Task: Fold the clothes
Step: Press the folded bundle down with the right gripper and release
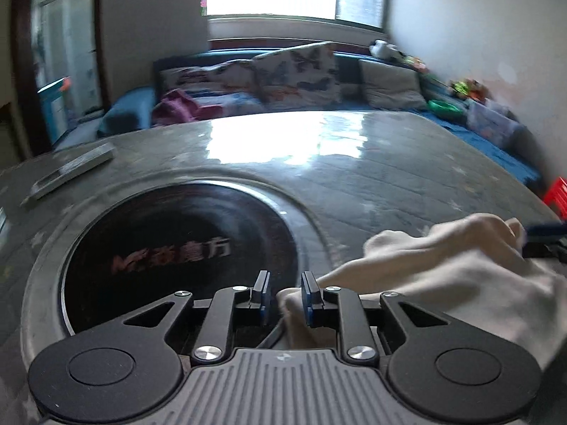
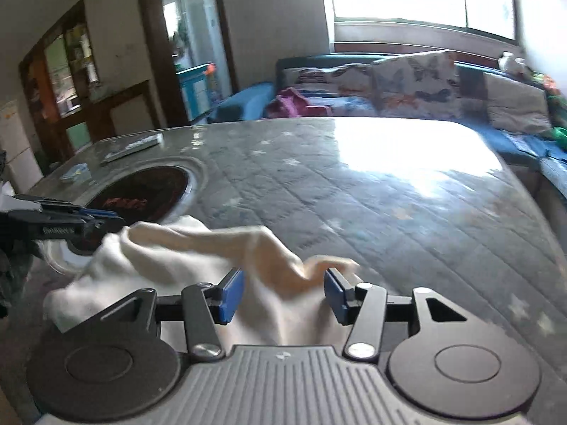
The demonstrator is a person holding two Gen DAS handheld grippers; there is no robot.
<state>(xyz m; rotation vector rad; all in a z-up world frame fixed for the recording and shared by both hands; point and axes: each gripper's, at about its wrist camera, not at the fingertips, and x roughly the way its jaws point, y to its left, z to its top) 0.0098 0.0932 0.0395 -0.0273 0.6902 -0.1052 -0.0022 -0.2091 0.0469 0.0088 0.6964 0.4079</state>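
Note:
A cream-white garment (image 1: 443,269) lies bunched on the grey quilted table cover (image 1: 372,177). My left gripper (image 1: 285,292) has its blue-padded jaws a little apart, with a corner of the garment lying between them. My right gripper (image 2: 285,292) is open, jaws wide apart, with a raised fold of the garment (image 2: 212,262) in the gap. The left gripper (image 2: 106,221) shows at the left of the right wrist view, touching the garment's far end. The right gripper's tip (image 1: 545,237) shows at the right edge of the left wrist view.
A round black cooktop (image 1: 177,248) with red lettering is set into the table. A flat grey box (image 1: 71,171) lies at the table's far left. A blue sofa (image 1: 319,81) with butterfly cushions stands behind. A red stool (image 1: 558,194) is at right.

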